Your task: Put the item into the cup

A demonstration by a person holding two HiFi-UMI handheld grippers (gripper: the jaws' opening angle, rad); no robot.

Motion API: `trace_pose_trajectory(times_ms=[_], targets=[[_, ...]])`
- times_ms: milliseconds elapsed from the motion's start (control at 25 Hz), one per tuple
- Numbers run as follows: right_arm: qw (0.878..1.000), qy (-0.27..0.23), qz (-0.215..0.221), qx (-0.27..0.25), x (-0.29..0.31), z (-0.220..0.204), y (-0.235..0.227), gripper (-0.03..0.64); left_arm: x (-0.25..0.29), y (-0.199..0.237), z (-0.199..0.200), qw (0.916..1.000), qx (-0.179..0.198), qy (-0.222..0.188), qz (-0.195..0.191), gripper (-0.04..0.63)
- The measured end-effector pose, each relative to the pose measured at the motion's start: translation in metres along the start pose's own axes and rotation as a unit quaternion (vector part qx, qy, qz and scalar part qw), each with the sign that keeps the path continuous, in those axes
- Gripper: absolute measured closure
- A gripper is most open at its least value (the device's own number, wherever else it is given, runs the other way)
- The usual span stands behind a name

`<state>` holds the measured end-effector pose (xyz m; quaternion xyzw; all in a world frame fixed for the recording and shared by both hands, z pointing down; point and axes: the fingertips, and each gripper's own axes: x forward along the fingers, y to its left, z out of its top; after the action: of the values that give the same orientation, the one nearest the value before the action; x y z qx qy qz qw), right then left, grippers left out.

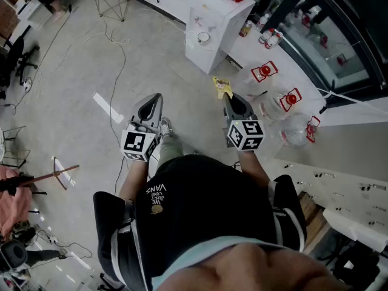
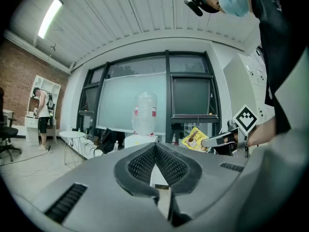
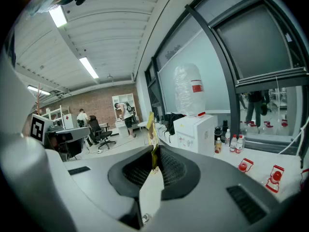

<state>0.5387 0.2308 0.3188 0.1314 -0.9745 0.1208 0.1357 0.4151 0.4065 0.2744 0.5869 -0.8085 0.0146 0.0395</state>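
Wears a black T-shirt (image 1: 206,205) with white lettering (image 1: 157,199). Beyond the T-shirt, carries a grey left gripper (image 1: 158,96) and right gripper (image 1: 227,97), each with a black-and-white marker cube (image 1: 138,144).

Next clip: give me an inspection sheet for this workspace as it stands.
Surface: grey concrete floor, white tape strip on it.
Job's things: flat yellow printed packet; small round white cup, apparently, on the white box-shaped water dispenser.
Clutter: clear plastic jugs with red caps on white counter.
Grippers: left gripper shut, empty; right gripper shut on the packet.
Cables: loose cables trailing over floor.
Surroundings: dark-framed windows; brick wall.
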Motion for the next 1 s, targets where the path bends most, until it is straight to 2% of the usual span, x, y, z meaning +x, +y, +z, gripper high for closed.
trace_pose_trajectory(times_ms=[280,480,760,1000], targets=[[0.999,-0.002,-0.012,0.036,0.039,0.01,-0.009,0.558,0.029,0.031,-0.001,0.9999,-0.011,0.006,-0.012,0.576],[0.999,0.002,-0.027,0.044,0.084,0.027,-0.007,0.558,0.058,0.077,0.003,0.9992,-0.026,0.005,-0.029,0.575],[0.996,0.0,-0.068,0.063,0.154,0.053,-0.004,0.558,0.112,0.149,0.01,0.9965,-0.022,0.023,-0.077,0.575],[0.99,-0.004,-0.112,0.088,0.208,0.064,0.005,0.558,0.151,0.209,0.009,0.9902,-0.013,0.045,-0.132,0.575]])
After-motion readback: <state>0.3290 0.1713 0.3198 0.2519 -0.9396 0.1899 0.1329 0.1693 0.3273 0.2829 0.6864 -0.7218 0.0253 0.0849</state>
